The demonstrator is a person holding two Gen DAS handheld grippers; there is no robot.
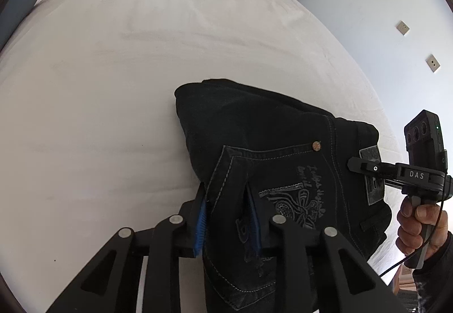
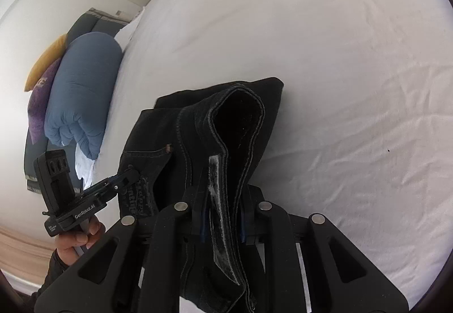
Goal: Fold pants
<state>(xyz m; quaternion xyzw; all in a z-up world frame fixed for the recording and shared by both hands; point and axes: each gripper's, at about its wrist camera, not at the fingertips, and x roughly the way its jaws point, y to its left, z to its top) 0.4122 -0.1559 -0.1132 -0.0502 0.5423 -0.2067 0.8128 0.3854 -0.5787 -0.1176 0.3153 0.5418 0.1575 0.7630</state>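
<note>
Black jeans (image 1: 254, 126), folded into a thick bundle, rest on the white bed. The back pocket with grey embroidery faces up. My left gripper (image 1: 228, 214) is shut on the pocket edge of the jeans, blue pads on both sides. My right gripper (image 2: 222, 216) is shut on the waistband end of the jeans (image 2: 226, 126), whose open band stands up between the fingers. The right gripper also shows in the left wrist view (image 1: 354, 164) at the waistband patch. The left gripper shows in the right wrist view (image 2: 133, 171) at the pocket side.
The white bed sheet (image 1: 141, 58) spreads far and left of the jeans. A rolled blue duvet (image 2: 82, 92) and yellow and purple pillows (image 2: 42, 72) lie at the bed's head. A wall with sockets (image 1: 402, 27) and wardrobe doors stand beyond the bed.
</note>
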